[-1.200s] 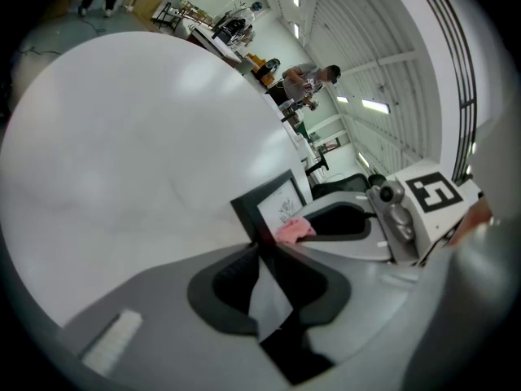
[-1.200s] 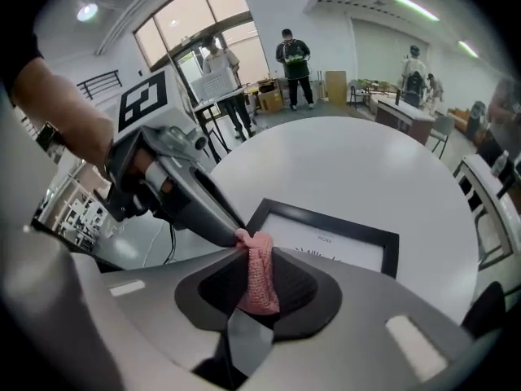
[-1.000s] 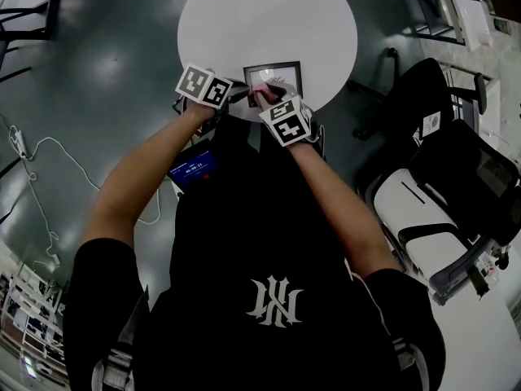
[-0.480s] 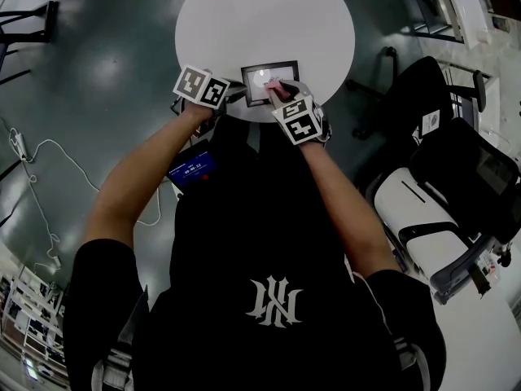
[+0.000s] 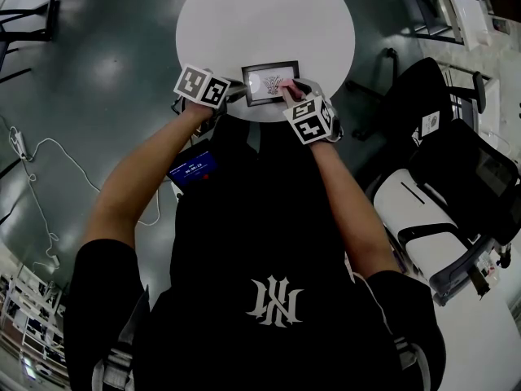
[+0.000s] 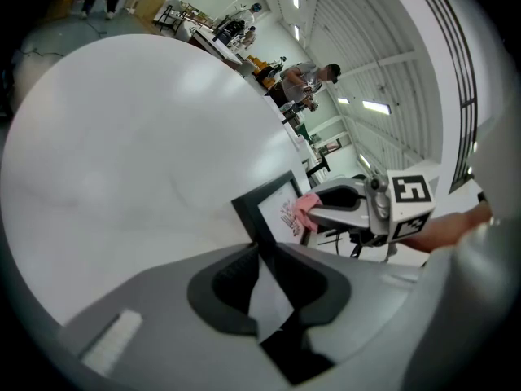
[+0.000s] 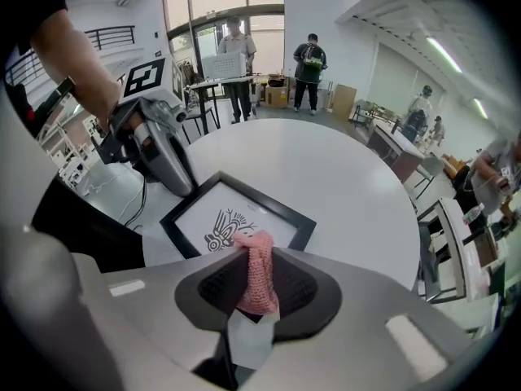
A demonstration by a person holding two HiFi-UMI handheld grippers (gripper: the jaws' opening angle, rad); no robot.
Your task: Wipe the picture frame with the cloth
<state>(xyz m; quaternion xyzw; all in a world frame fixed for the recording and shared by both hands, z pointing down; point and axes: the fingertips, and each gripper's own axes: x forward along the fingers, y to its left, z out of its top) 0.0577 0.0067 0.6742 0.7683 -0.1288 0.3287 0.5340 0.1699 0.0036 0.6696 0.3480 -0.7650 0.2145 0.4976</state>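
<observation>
A black picture frame [image 5: 271, 82] with a dark print lies near the front edge of the round white table [image 5: 260, 15]. My left gripper [image 5: 238, 93] is shut on the frame's left edge; in the left gripper view the frame [image 6: 273, 210] runs into my left gripper [image 6: 264, 277]. My right gripper [image 5: 291, 98] is shut on a pink cloth [image 5: 286, 93], and the cloth rests on the right part of the glass. In the right gripper view the pink cloth [image 7: 256, 269] stands up between the jaws of my right gripper [image 7: 256, 287], with its tip on the frame [image 7: 236, 218].
Black and white office chairs [image 5: 456, 169] stand to the right of the table. A white cable [image 5: 49, 186] lies on the floor at the left. A small blue-lit screen [image 5: 193, 169] sits at the person's chest. Several people [image 7: 236, 51] stand at desks beyond the table.
My right gripper has slid the pink cloth rightward across the glass, and the print it covered now shows. The left gripper and the frame have stayed in place.
</observation>
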